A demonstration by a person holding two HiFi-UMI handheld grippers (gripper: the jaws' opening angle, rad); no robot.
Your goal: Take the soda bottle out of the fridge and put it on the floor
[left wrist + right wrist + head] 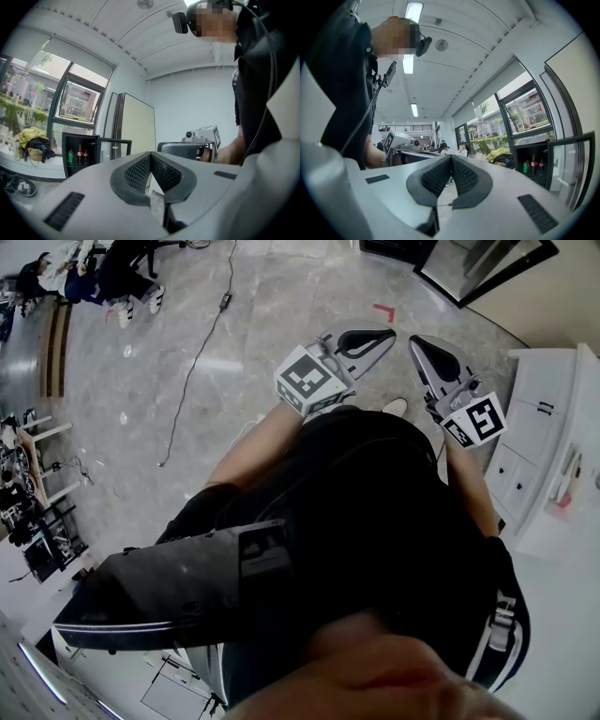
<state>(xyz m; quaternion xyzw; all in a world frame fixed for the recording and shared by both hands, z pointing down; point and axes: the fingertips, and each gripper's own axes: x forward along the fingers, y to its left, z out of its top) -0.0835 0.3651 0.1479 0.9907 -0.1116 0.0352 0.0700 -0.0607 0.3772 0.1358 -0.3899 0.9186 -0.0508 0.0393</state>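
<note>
Head view looks steeply down the person's body to the left gripper (375,337) and right gripper (424,348). They are held side by side over the bare floor (234,315), with nothing under or between them.

Each gripper view shows its own jaws pressed together. The dark ribbed pads meet at the tips of the left gripper (150,154) and of the right gripper (451,157), and both are empty.

By my reading the task has not begun, and the step in hand is the approach.

In the left gripper view the fridge (79,136) stands far off at the left by the window, with its glass door (115,150) swung open. Inside, two dark bottles with red labels stand side by side next to a green can (71,157).

The soda bottle (79,154) is one of that pair (I cannot tell which is meant). The right gripper view shows the same fridge (529,146) far to the right, with the soda bottle (533,165) on its shelf, well apart from both grippers.

The next move calls for walking to the fridge. One pair of jaws should open wide before it reaches in. That gripper should then come level at the bottle's body, clear of the can and the neighbouring bottle.
</note>
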